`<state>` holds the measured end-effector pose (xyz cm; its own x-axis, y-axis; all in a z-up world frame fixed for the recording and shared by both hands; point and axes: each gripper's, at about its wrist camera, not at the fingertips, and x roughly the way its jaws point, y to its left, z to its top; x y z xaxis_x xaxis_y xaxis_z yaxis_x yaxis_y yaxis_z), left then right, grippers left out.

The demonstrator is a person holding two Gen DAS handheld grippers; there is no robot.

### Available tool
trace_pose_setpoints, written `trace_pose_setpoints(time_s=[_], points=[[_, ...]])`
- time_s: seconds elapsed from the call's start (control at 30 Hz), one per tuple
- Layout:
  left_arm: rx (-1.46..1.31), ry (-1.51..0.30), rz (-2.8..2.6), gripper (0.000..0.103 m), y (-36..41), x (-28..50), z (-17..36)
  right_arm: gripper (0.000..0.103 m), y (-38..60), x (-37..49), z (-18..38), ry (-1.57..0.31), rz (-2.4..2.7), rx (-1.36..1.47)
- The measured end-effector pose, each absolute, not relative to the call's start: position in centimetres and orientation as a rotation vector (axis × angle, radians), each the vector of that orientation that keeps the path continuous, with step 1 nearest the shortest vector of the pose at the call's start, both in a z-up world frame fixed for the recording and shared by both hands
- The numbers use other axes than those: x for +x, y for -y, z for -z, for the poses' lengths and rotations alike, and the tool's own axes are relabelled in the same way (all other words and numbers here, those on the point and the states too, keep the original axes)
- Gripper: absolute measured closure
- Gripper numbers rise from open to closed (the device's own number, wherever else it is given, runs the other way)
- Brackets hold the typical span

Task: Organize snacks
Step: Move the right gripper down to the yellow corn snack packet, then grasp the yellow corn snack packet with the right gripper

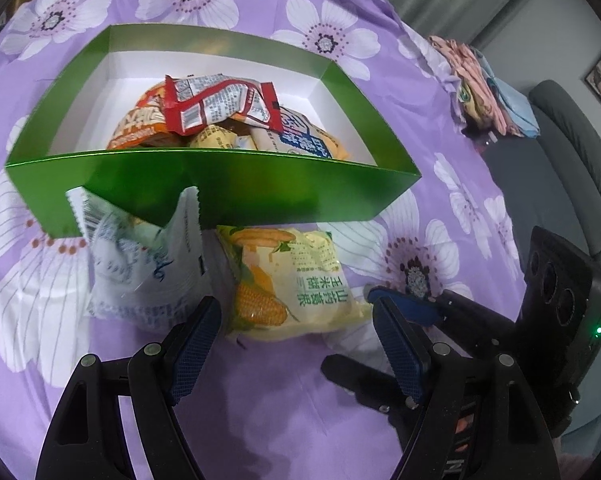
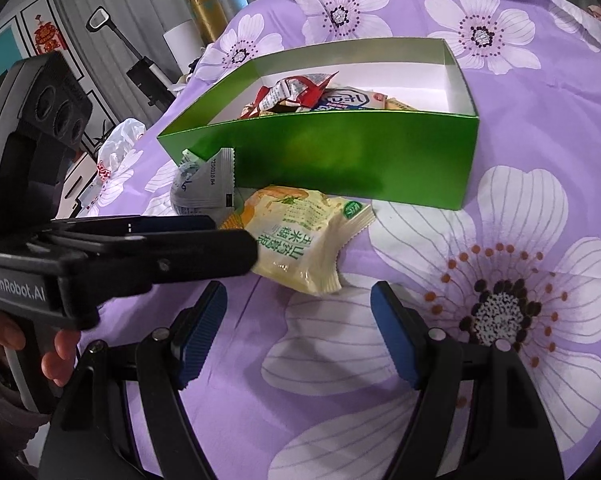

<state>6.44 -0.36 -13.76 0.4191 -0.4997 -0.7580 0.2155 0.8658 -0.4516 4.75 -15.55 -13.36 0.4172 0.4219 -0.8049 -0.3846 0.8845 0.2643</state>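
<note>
Left tool (image 1: 296, 344): jaws standing apart, nothing between the pads, low centre of the left wrist view. Right tool (image 2: 298, 334): same, jaws apart and empty, low centre of its own view. Neither touches a packet.

Just past both sets of tips: yellow corn snack packet (image 1: 288, 284), lying flat on the purple floral cloth (image 1: 440, 208) in the middle of the frame, printed side up. In the left view it sits between the lines of the two fingers, so the left tool is roughly lined up on it. In the right view the packet is up and left of the tips, half hidden by the left tool's body crossing the left of the frame. A person's fingers (image 2: 60, 354) show on that handle, lower left.

Left of it, touching or nearly so: white-blue packet (image 1: 144, 264), crumpled, its top corners leaning on the green box (image 1: 236, 192) front wall.

Further back, upper centre: the box, open top, already holding several packets including a red-and-white packet (image 1: 220, 104) on top of the pile.

Read: mid-task, two packets left outside, the tools at the approach stage. Next move calls for one tool only going in, likely the left, to pinch the corn packet at a sealed edge, then lift clear over the front wall. Both tools are converging, so there is a collision risk. Packet is flat and slippery, so go for the crimp.
</note>
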Motion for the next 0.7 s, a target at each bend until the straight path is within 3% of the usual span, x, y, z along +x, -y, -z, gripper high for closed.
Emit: trace_pose_setpoints(time_s=[0.13,0.3,0.53,0.6,0.7], points=[[-0.304,-1.054,0.469,0.025,0.7,7.1,14.0,0.030,15.4,5.4,13.8,-1.027,-0.515,0.052],[-0.302,-1.060,0.472,0.026,1.0,7.9,14.3,0.043,14.8,5.9,13.9,-1.021,-0.534,0.061],[-0.258,-1.074,0.454,0.051,1.2,8.0,14.9,0.055,14.0,6.2,14.2,-1.025,-0.558,0.040],[-0.251,-1.076,0.457,0.053,1.3,8.0,14.9,0.064,14.0,6.4,14.3,-1.025,-0.557,0.032],[-0.238,-1.074,0.460,0.054,1.5,7.9,14.9,0.070,14.0,6.5,14.3,-1.025,-0.561,0.035]])
